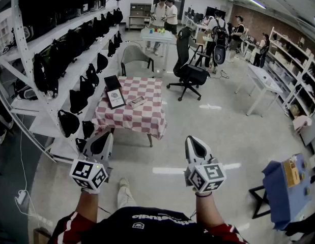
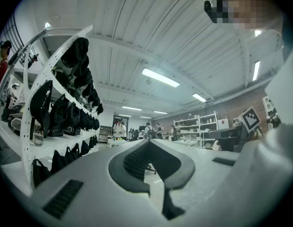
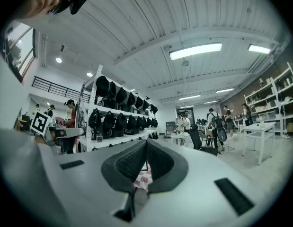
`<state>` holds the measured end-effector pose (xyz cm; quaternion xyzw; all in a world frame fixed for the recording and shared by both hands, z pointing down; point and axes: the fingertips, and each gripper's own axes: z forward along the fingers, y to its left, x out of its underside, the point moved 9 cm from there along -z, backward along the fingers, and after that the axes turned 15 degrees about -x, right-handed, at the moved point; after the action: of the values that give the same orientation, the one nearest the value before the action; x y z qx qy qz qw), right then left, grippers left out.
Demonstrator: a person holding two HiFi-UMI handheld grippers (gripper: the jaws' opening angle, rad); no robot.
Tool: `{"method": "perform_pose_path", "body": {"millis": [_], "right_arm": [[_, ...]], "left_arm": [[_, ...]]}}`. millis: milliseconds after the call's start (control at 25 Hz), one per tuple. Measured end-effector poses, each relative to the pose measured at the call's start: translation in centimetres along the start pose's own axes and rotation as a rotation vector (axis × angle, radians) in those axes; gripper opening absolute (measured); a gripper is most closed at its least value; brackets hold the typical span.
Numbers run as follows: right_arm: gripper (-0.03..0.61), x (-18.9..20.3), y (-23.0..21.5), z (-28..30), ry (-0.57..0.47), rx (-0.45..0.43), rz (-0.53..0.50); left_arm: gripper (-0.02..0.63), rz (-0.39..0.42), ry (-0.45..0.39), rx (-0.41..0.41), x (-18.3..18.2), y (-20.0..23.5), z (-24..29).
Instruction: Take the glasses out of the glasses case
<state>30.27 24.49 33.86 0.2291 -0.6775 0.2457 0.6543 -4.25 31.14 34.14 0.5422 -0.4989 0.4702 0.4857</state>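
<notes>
Glasses case (image 1: 137,102) up ahead on the checked table (image 1: 147,121), well apart from both tongs!

Left gripper (image 1: 103,145) and right gripper (image 1: 197,149) hang low, each with its jaws pressed together on nothing. The case looks to lie slantwise across the view, far end angled right. It sits nearer the left gripper's side, so that one probably arrives first.

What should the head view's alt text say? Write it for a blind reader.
A person holds the left claw and right claw low, both shut and empty, facing a small table with a red-and-white checked cloth and a few small items. White shelving of black bags lines the left; people stand far behind.
</notes>
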Motion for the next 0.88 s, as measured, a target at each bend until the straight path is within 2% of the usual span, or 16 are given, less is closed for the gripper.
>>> {"method": "perform_pose_path", "body": {"millis": [640, 880], "right_arm": [[-0.008, 0.05, 0.02, -0.72, 0.010, -0.003, 0.013], [-0.003, -0.13, -0.06, -0.57, -0.038, -0.009, 0.017]], "left_arm": [[0.005, 0.000, 0.024, 0.008, 0.17, -0.60, -0.34], [0.005, 0.004, 0.020, 0.015, -0.11, -0.56, 0.16]]}}
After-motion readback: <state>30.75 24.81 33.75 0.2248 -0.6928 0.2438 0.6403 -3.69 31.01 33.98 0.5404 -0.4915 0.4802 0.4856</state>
